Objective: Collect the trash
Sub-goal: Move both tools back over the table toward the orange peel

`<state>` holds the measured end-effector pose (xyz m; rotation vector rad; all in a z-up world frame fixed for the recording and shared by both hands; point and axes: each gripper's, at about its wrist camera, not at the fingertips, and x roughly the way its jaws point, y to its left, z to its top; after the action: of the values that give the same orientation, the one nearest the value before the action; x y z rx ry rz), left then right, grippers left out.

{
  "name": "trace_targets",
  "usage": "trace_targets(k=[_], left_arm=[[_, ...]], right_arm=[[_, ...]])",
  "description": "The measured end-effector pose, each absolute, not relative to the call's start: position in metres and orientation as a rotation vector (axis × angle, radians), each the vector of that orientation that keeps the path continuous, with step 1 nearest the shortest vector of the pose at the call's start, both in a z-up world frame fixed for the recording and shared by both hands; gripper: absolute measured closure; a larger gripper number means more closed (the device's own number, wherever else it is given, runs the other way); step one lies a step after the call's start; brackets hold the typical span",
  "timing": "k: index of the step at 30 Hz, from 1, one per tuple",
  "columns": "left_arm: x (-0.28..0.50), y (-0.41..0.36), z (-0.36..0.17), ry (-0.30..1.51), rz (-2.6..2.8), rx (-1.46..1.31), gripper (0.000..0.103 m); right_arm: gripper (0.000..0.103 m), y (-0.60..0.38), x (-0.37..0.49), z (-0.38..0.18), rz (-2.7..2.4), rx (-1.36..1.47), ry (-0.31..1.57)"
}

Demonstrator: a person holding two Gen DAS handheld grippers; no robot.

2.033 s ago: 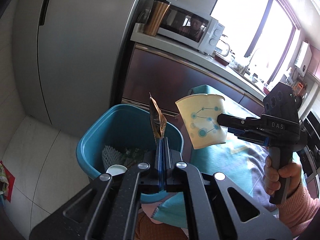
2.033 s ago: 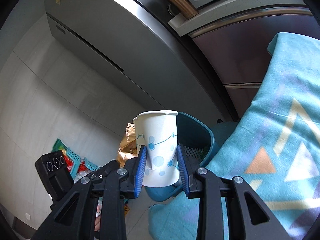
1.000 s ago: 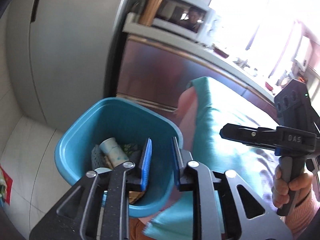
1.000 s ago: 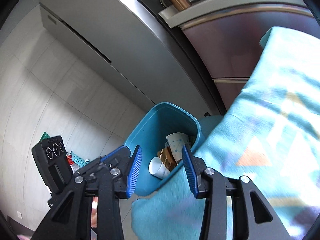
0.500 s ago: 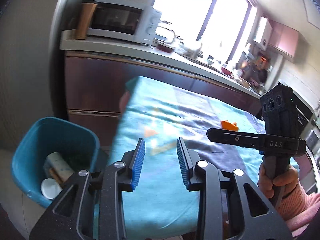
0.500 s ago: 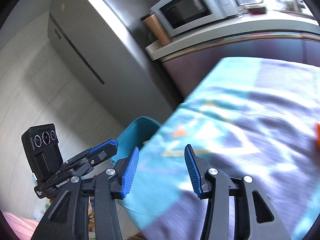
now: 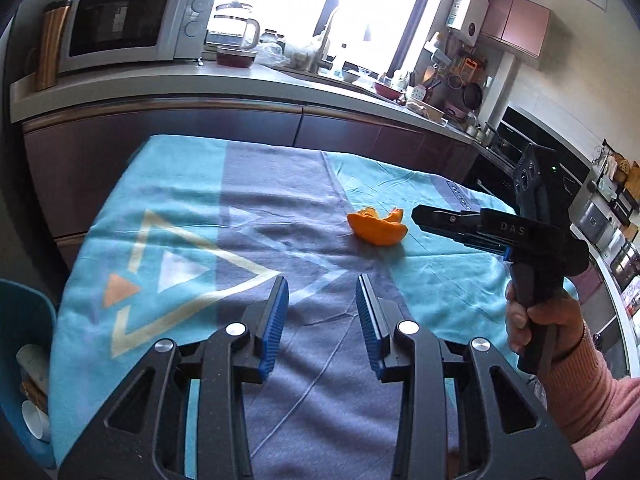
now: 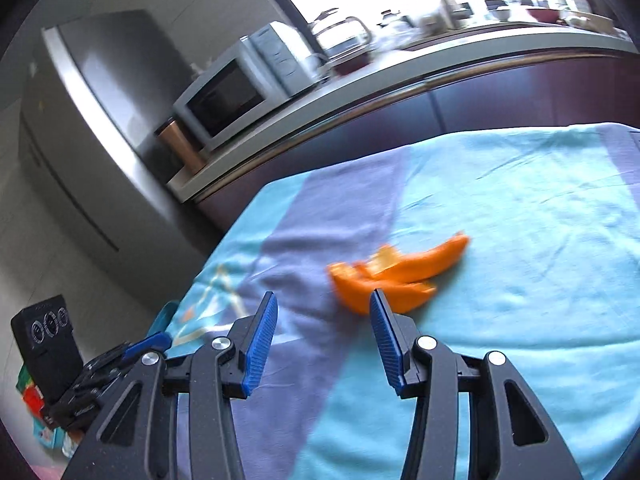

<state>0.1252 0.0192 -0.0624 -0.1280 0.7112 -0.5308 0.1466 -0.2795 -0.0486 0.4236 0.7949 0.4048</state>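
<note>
An orange peel [image 7: 378, 228] lies on the blue and grey tablecloth [image 7: 240, 200], the only loose piece on it. My left gripper [image 7: 322, 284] is open and empty, over the cloth short of the peel. My right gripper [image 8: 323, 300] is open too, with nothing between its pads; the peel [image 8: 396, 276] lies just past its right fingertip. In the left wrist view the right gripper [image 7: 420, 214] points at the peel from the right. The teal trash bin [image 7: 24, 320] stands off the table's left end, with paper cups [image 7: 30, 356] inside.
A kitchen counter runs behind the table with a microwave [image 7: 132, 28], a glass kettle [image 7: 234, 26] and a copper tumbler [image 7: 48, 44]. A steel fridge [image 8: 80, 120] stands at the left. A hand in a pink sleeve [image 7: 560, 320] holds the right gripper.
Both grippers have swung from above the bin to over the table. The bin has slid to the left edge of view and the orange peel has come into sight. The left jaws have widened.
</note>
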Motion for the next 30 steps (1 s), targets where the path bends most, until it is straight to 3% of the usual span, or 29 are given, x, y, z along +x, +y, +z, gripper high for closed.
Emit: trace_targets(k=[13,30], left_arm=[[0.148,-0.021,-0.074,0.774,-0.562,-0.092,0.066],[0.189,-0.052,-0.078,0.815,-0.558,-0.056,0.061]], right_arm=[[0.056,-0.286,0.175,-0.077,0.467,0.425,0.905],[0.056,-0.31,0.186,-0.084,0.363,0.497,0.885]])
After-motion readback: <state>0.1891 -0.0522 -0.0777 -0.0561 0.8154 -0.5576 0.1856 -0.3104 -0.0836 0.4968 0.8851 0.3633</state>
